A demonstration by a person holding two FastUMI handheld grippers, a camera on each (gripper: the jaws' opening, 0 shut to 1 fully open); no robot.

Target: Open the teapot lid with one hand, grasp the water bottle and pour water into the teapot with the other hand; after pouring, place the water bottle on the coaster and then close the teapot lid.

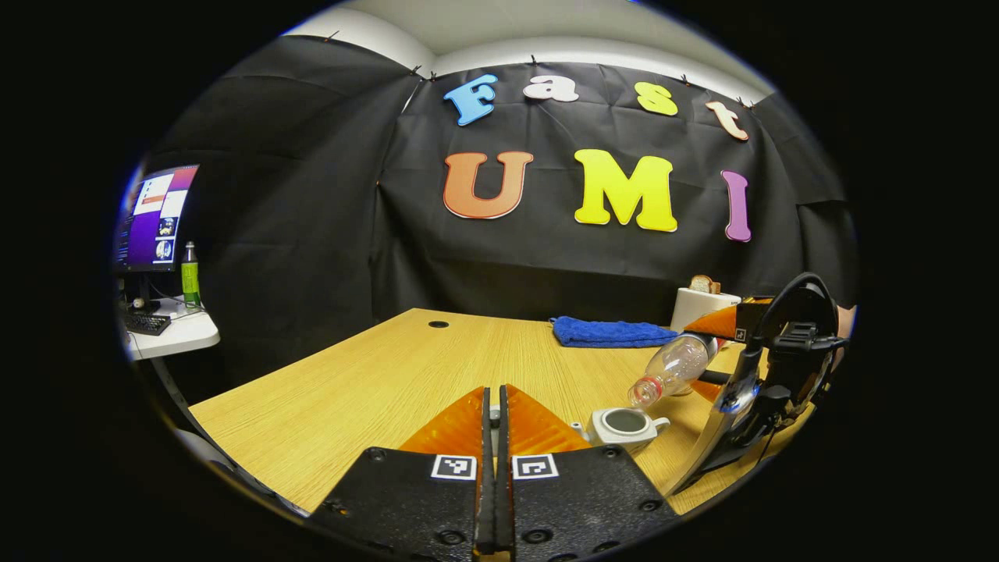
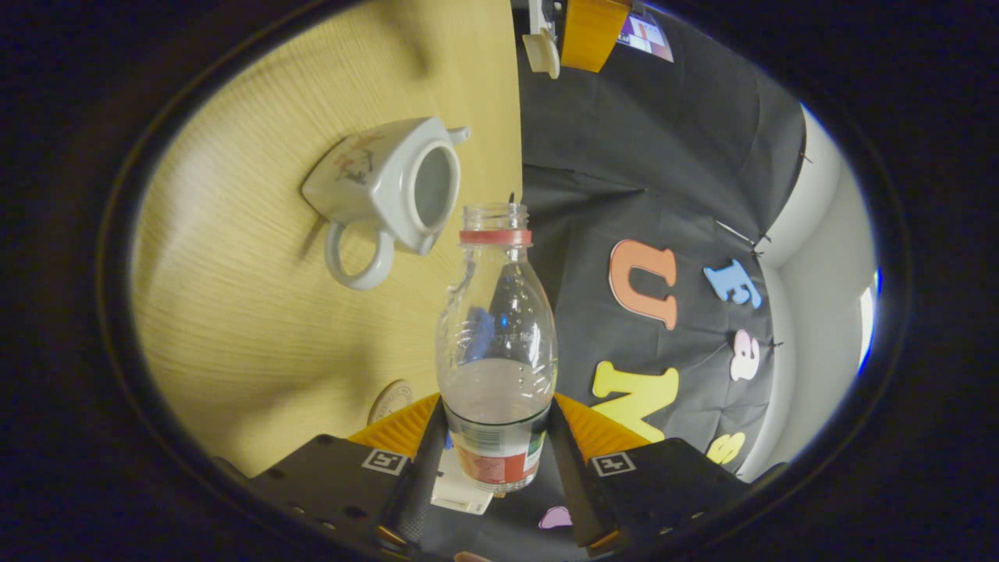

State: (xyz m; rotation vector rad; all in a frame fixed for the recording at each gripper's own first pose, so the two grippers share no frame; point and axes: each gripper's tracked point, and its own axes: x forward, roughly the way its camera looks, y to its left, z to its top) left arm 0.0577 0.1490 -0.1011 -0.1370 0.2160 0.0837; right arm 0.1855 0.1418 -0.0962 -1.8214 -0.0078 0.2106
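Note:
The white teapot (image 1: 624,425) stands on the wooden table (image 1: 351,390) with its top open; it also shows in the right gripper view (image 2: 390,179). My right gripper (image 2: 497,437) is shut on the clear water bottle (image 2: 497,343), uncapped, with some water inside. From the left gripper view the bottle (image 1: 675,367) is tilted, mouth down just above the teapot's opening, held by the right gripper (image 1: 706,355). My left gripper (image 1: 493,394) has its fingers together; in the right gripper view it (image 2: 589,31) holds the white teapot lid (image 2: 542,48) up and away from the pot. A round coaster (image 2: 390,400) lies near the bottle's base.
A folded blue towel (image 1: 609,332) lies at the back of the table, beside a white toaster (image 1: 702,300) with bread in it. A cable hole (image 1: 439,323) is in the tabletop. A side desk at the left carries a monitor (image 1: 156,218) and a green bottle (image 1: 190,273).

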